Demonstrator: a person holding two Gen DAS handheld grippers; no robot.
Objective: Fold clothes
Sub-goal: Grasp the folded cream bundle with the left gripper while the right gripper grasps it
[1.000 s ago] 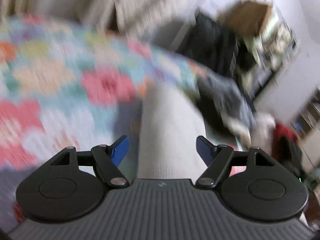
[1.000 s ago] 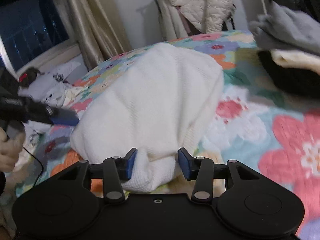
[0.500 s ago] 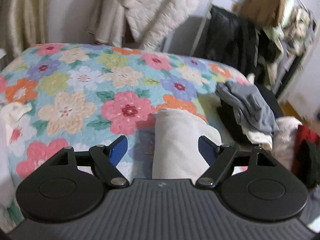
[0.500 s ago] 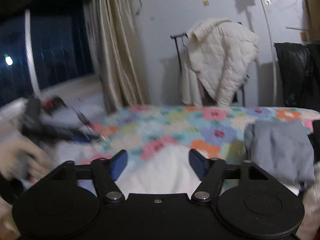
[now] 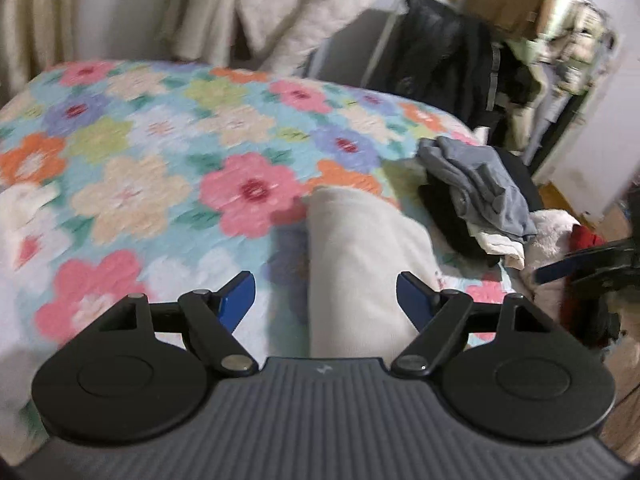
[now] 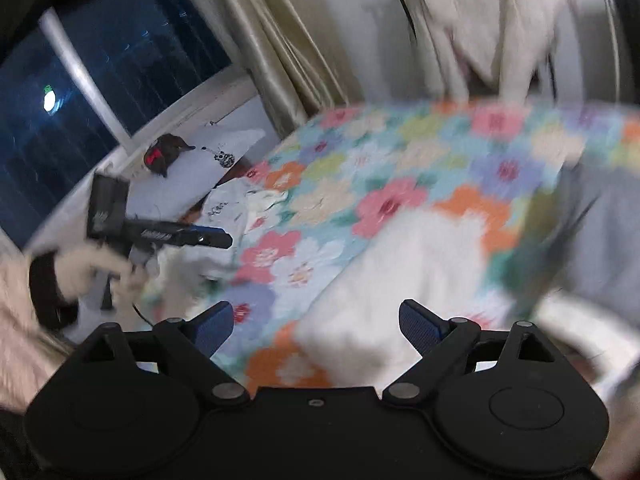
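A folded white knit garment (image 5: 360, 264) lies on the floral bedspread (image 5: 160, 152), and it shows blurred in the right wrist view (image 6: 404, 276). My left gripper (image 5: 326, 298) is open and empty, raised above the near end of the garment. My right gripper (image 6: 316, 322) is open and empty, held above the garment's near end. The left gripper also shows from the side in the right wrist view (image 6: 160, 234), held in a gloved hand.
A pile of grey, black and white clothes (image 5: 476, 188) sits at the bed's right edge. Jackets hang on racks behind the bed (image 5: 444, 44). Pillows and loose white clothes (image 6: 208, 168) lie by the window. A grey garment (image 6: 596, 240) lies at right.
My right gripper let go of the white garment, opened wide and lifted away. My left gripper pulled back and steadied above the garment. Both views swung.
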